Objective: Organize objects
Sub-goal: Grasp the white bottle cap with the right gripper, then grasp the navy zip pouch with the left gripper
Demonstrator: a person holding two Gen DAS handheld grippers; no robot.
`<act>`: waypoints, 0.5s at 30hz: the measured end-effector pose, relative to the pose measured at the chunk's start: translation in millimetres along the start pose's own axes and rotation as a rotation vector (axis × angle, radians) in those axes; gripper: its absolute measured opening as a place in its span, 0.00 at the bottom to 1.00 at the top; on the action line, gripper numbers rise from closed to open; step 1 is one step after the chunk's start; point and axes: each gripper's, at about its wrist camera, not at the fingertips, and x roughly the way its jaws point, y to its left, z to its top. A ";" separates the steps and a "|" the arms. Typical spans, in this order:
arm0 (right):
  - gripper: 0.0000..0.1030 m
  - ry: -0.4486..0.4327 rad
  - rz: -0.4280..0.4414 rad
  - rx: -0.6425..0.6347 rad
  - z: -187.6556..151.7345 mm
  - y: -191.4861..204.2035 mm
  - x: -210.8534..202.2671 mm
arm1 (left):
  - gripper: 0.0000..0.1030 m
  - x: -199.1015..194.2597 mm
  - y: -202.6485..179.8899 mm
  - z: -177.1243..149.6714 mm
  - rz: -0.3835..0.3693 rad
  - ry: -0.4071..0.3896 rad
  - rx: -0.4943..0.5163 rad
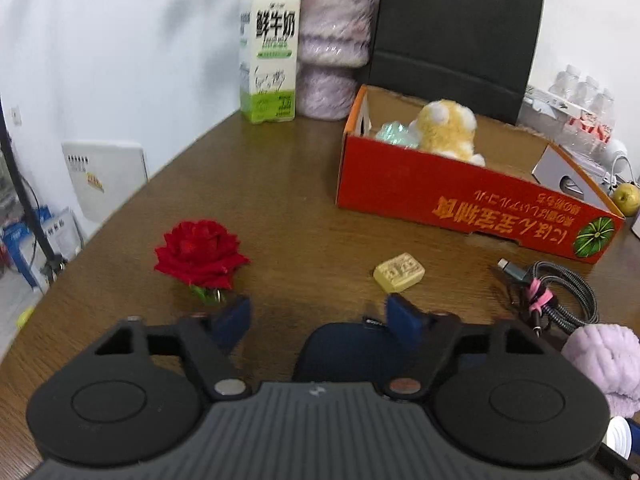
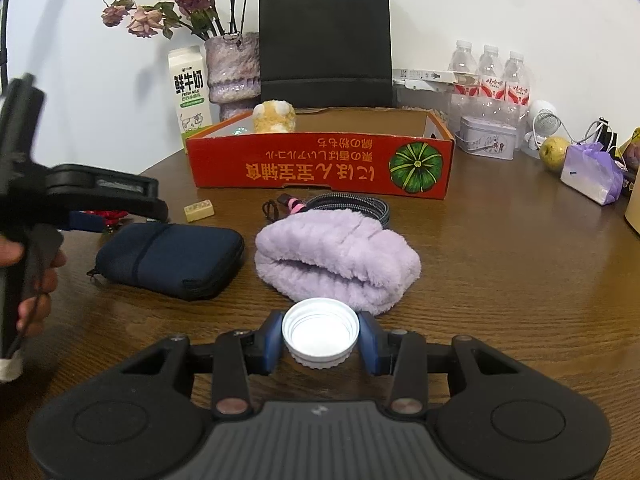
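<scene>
My left gripper [image 1: 318, 312] stands open low over the brown table [image 1: 280, 200]. The near end of a navy zip pouch [image 1: 344, 348] lies under its right finger, and the left pad touches nothing. A red rose [image 1: 202, 254] lies just ahead of the left finger, and a yellow tile [image 1: 399, 272] ahead of the right one. My right gripper [image 2: 320, 336] is shut on a white bottle cap [image 2: 320, 334], right in front of a folded lilac fluffy cloth [image 2: 340, 260]. A coiled cable [image 2: 348, 204] lies behind the cloth. The red cardboard box [image 2: 320, 164] holds a yellow plush toy [image 1: 448, 128] and a teal item [image 1: 394, 132].
A milk carton [image 2: 190, 92], a vase of dried roses [image 2: 234, 72] and a black paper bag [image 2: 324, 44] stand along the back wall. Water bottles [image 2: 490, 76], a tin [image 2: 486, 142], an apple [image 2: 554, 152] and a purple bag [image 2: 592, 174] crowd the right. A hand [image 2: 36, 280] holds the left gripper.
</scene>
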 end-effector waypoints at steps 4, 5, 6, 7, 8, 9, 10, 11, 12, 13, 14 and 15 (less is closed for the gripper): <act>0.38 0.002 0.003 0.003 0.2 -0.1 0.0 | 0.44 -5.6 -3.5 -12.9 0.036 0.002 0.066; 0.38 0.002 0.003 0.004 0.2 -0.2 0.0 | 0.44 -9.9 -5.2 -17.2 0.035 -0.002 0.088; 0.38 0.002 0.004 0.006 0.2 -0.6 0.0 | 0.44 -15.5 -6.7 -22.7 0.027 -0.005 0.102; 0.38 0.002 0.004 0.009 0.3 -1.0 0.0 | 0.44 -21.5 -7.4 -28.2 0.010 -0.007 0.111; 0.38 0.002 0.005 0.012 0.3 -1.4 -0.1 | 0.44 -26.5 -7.9 -32.8 -0.002 -0.011 0.121; 0.38 0.002 0.005 0.013 0.0 -1.8 0.0 | 0.45 -32.4 -9.3 -38.4 -0.011 -0.016 0.133; 0.38 0.002 0.005 0.013 0.1 -1.6 0.2 | 0.49 -37.0 -10.1 -43.0 -0.019 -0.020 0.142; 0.38 0.002 0.005 0.013 0.1 -1.6 0.2 | 0.51 -41.2 -9.9 -47.0 -0.030 -0.023 0.144; 0.38 0.003 0.005 0.012 0.1 -1.8 0.1 | 0.59 -45.8 -8.3 -51.2 -0.043 -0.026 0.138; 0.38 0.003 0.006 0.012 0.2 -1.8 0.2 | 0.71 -48.6 -6.1 -53.4 -0.054 -0.026 0.126; 0.38 0.002 0.006 0.013 0.3 -1.9 0.2 | 0.75 -50.9 -3.5 -55.0 -0.053 -0.028 0.114; 0.38 0.002 0.006 0.014 0.3 -1.9 0.1 | 0.80 -53.1 -0.3 -56.1 -0.051 -0.031 0.100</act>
